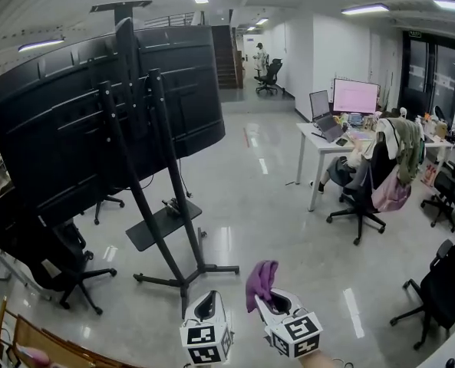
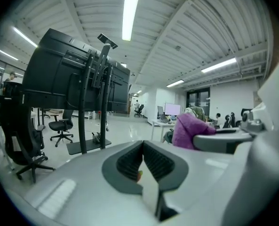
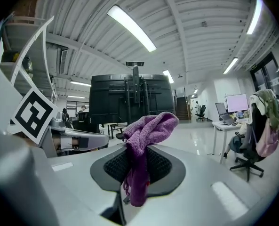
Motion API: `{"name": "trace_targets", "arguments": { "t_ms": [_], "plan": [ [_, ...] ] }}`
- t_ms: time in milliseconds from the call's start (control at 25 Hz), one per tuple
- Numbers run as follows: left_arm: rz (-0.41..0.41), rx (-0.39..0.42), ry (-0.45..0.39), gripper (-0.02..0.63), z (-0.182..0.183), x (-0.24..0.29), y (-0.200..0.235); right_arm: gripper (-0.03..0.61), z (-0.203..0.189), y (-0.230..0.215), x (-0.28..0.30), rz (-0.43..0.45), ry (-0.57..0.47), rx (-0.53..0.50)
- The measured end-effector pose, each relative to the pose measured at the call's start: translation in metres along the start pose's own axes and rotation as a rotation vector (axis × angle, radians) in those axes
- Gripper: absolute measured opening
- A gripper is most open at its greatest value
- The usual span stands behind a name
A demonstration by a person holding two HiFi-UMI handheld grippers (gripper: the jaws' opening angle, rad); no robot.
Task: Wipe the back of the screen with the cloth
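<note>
The large dark screen (image 1: pixel 97 121) fills the upper left of the head view, its ribbed back turned this way and mounted on a black floor stand (image 1: pixel 166 213) whose rails cross the middle of the panel. The right tongs (image 1: pixel 275 305), low and just right of centre in that view, pinch a purple cloth (image 3: pixel 151 128). In the right gripper view the fabric is caught between the pads, with one bunch flopping up over the tips and a tail hanging below. The left tongs (image 1: pixel 206 307), low centre just beside them, are pressed together on nothing. Both sit well apart from the screen, so wiping has not begun and the step in hand looks like the approach. To do it well, I would carry the cloth toward the upper left and lay its bunched end against the panel rather than the hard tips. Long overlapping strokes along the ribs should work, going around the stand's rails. Pressure should be light, since a tall panel on a stand may rock; the idle left tongs could brace the stand. The narrow pinch may let the cloth slip under drag
</note>
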State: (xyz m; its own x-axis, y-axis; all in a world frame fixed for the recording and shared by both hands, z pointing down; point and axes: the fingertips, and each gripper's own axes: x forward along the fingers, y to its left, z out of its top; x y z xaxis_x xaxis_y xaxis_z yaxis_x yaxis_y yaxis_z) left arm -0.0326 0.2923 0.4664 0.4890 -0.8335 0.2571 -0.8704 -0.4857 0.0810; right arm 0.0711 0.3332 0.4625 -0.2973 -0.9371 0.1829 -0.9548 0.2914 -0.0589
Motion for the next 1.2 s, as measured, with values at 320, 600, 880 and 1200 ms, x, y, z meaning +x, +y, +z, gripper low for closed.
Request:
{"name": "trace_targets", "arguments": {
  "t_ms": [320, 600, 880, 1200],
  "plan": [
    [0.015, 0.029, -0.002, 0.008, 0.051, 0.125, 0.056, 0.069, 0.028, -0.049, 0.131, 0.019, 0.0, 0.01],
    [0.075, 0.004, 0.025, 0.008, 0.069, 0.245, 0.086, 0.068, 0.047, -0.12, 0.241, 0.073, 0.007, -0.032],
    [0.168, -0.045, -0.016, 0.008, 0.136, 0.378, 0.116, 0.069, 0.113, -0.212, 0.362, 0.161, -0.017, -0.157],
    [0.22, -0.037, -0.048, 0.008, 0.228, 0.508, 0.137, 0.069, 0.213, -0.286, 0.487, 0.278, -0.081, -0.289]
  ]
}}
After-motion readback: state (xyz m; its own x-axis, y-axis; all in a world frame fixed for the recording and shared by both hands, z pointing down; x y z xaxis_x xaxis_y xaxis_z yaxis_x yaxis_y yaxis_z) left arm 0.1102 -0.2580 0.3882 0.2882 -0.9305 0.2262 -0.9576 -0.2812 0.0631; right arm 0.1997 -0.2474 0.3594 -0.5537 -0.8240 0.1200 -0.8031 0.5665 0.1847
